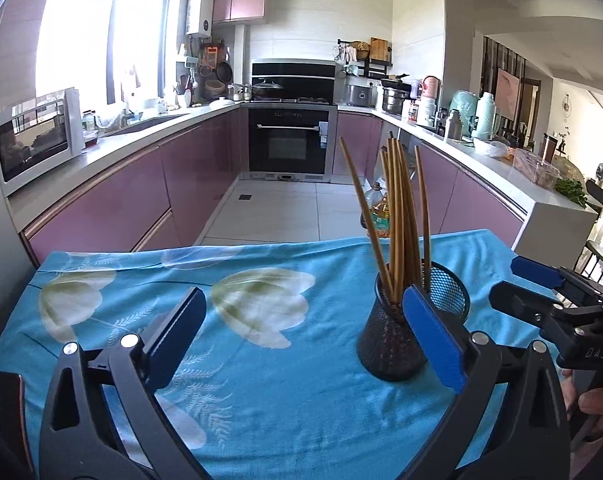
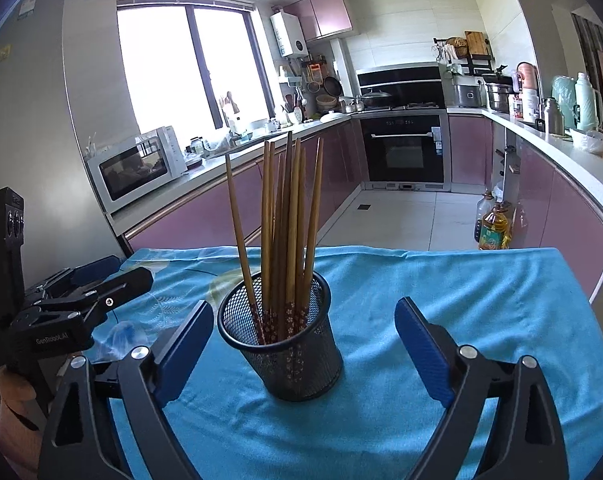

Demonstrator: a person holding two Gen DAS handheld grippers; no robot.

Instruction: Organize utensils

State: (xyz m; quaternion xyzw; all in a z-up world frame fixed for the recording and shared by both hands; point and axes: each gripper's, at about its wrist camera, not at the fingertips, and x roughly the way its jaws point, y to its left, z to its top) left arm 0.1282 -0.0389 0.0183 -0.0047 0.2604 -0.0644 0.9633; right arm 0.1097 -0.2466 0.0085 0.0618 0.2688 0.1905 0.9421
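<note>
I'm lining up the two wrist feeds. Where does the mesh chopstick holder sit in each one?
Left wrist: mesh holder right of centre, partly behind the left gripper's right finger.
Right wrist: mesh holder centred between the right gripper's open fingers.
Shared landmark: black oven.

Chopsticks (image 2: 285, 216) stand in the mesh cup (image 2: 289, 352) on the tablecloth (image 2: 481, 312), oven (image 2: 405, 152) behind.

Blown-out daylight from window (image 2: 189, 64); sharp frames; fisheye-bent edges

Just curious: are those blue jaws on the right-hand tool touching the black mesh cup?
Apart. In the right wrist view, the right gripper is open, and blue cloth shows between each jaw and the mesh cup.
</note>
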